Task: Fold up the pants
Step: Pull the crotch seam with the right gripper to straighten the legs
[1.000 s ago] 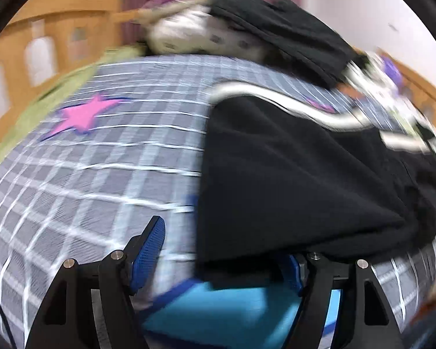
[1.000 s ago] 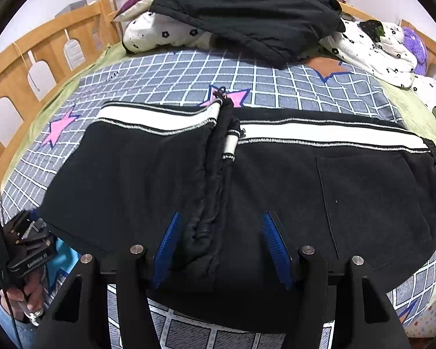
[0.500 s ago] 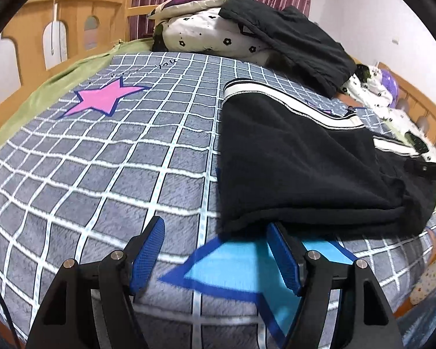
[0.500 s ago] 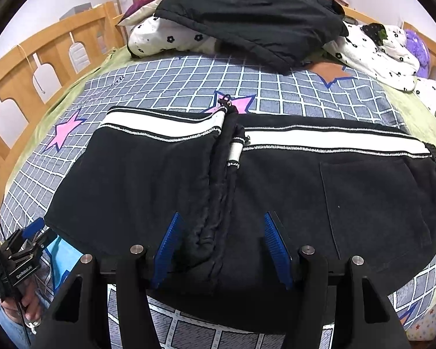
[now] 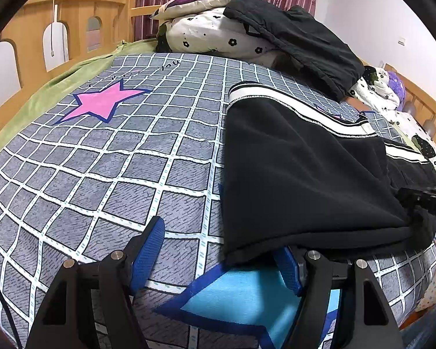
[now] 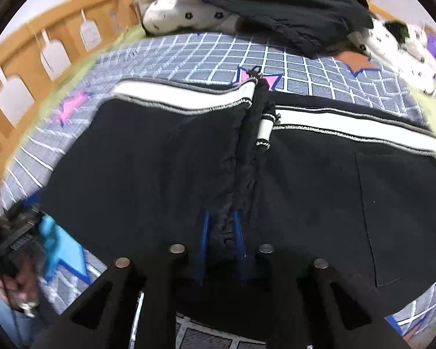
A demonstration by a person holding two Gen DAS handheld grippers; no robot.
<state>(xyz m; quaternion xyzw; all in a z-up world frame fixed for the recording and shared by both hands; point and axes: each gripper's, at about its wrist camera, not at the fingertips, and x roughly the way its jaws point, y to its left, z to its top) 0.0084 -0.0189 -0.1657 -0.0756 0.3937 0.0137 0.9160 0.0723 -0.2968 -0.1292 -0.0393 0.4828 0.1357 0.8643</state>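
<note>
Right wrist view: the black fleece pants with a white side stripe (image 6: 148, 157) lie folded across the grey grid-patterned bedspread (image 6: 212, 55). The right gripper (image 6: 221, 229) is closing its jaws, with the bunched near edge of the pants pinched between the blue pads. Left wrist view: the left gripper (image 5: 218, 250) stands wide with nothing between its fingers, above the bedspread just beside the pants' near-left corner.

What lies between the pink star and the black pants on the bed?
Only bare checked blanket lies between the pink star and the pants; the left wrist view shows it.
</note>
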